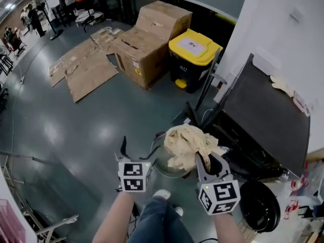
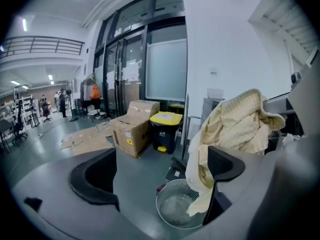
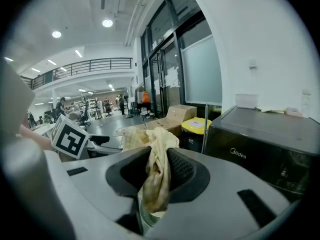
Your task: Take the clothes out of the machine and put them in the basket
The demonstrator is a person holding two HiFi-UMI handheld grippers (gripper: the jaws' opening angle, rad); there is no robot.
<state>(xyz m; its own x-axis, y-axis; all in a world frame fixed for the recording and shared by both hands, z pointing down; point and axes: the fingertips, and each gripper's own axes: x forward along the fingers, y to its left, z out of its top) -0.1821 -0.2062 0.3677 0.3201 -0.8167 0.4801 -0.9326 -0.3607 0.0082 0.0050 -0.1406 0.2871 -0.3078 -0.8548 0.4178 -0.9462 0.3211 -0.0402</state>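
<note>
One soft, light cloth [image 1: 190, 140] we pinch by a bunched fold in our right gripper [image 1: 208, 161]; our left gripper [image 1: 136, 153] stands open, seemingly empty.

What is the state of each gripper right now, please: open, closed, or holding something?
Left gripper: open, gripping nothing.
Right gripper: closed on the cream cloth.
</note>
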